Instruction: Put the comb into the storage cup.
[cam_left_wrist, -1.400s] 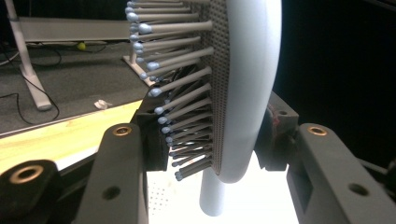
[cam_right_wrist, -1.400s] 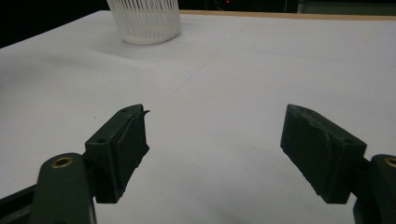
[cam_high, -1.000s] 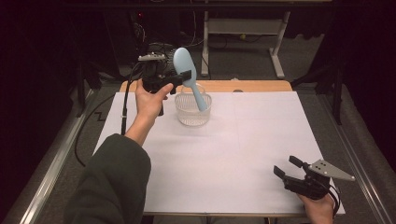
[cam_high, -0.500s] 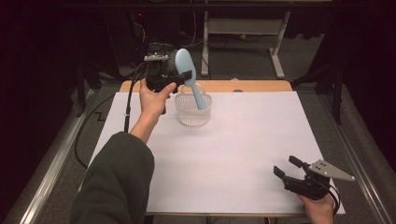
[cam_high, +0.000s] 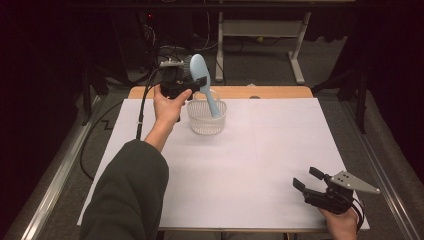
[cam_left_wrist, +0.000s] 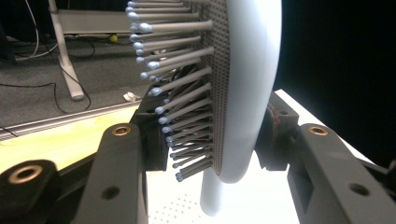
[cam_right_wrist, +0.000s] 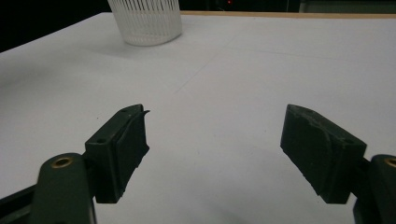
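Left gripper (cam_high: 192, 86) clamps hairbrush (cam_high: 202, 82), handle seemingly inside basket (cam_high: 206, 118).

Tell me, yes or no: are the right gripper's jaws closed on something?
No, the right gripper has its jaws spread wide apart with nothing but bare white table between them.

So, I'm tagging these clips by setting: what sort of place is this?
Probably a lab or workshop recording bench: a white-covered table, dark surroundings with cables trailing off, and a bare metal stand behind.
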